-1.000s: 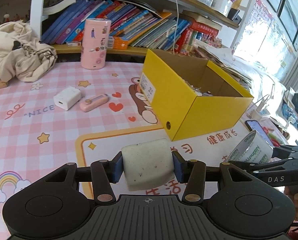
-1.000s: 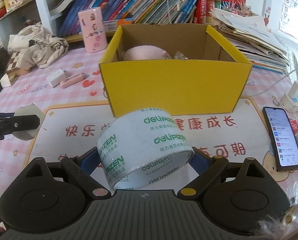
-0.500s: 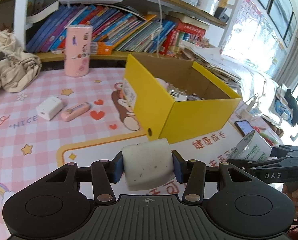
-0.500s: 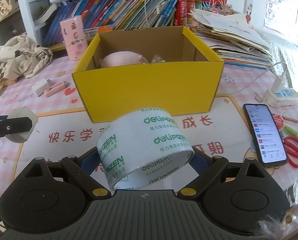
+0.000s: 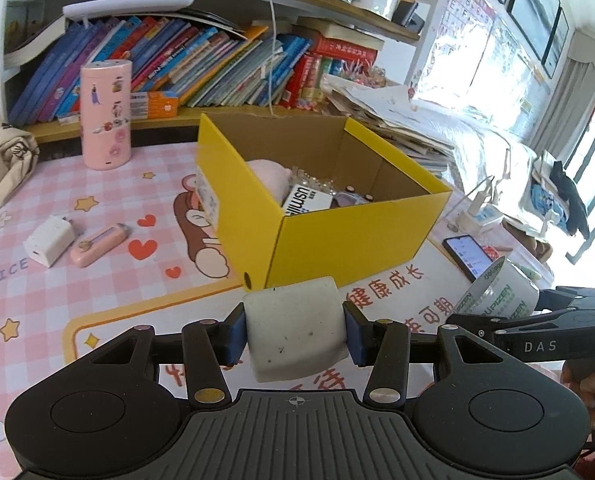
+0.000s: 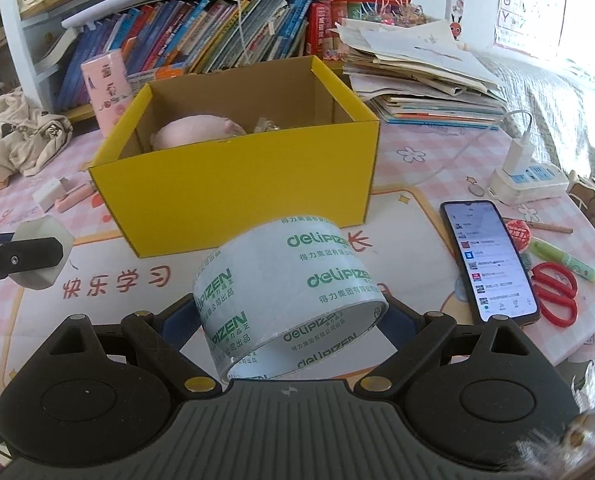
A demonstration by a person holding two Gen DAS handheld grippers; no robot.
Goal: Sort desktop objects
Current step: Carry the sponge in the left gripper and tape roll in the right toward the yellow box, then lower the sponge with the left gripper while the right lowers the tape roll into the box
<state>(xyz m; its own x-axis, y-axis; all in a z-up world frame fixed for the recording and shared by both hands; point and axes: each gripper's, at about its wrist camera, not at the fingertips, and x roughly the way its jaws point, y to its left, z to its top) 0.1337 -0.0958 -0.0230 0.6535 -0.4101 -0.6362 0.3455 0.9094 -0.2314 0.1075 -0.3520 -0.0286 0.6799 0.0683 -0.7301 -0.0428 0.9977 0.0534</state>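
My left gripper (image 5: 293,334) is shut on a grey-white eraser block (image 5: 295,332), held above the mat in front of the yellow box (image 5: 337,232). The same block (image 6: 43,252) shows at the left edge of the right wrist view. A roll of clear tape (image 6: 287,296) printed with green letters sits in my right gripper (image 6: 289,320), which is shut on it. That roll (image 5: 497,294) appears at the right of the left wrist view. The open yellow box (image 6: 237,192) holds a pink soft item (image 6: 195,132) and several small things.
A white charger (image 5: 49,240) and a pink case (image 5: 99,242) lie left of the box. A pink cylinder (image 5: 106,114) stands by the bookshelf. A phone (image 6: 487,256), red scissors (image 6: 555,292), a green pen (image 6: 563,262) and a power strip (image 6: 529,182) lie on the right.
Both grippers have risen and the views look further down into the yellow box. The left gripper has shifted to the right, toward the box's corner. Both objects stay held.
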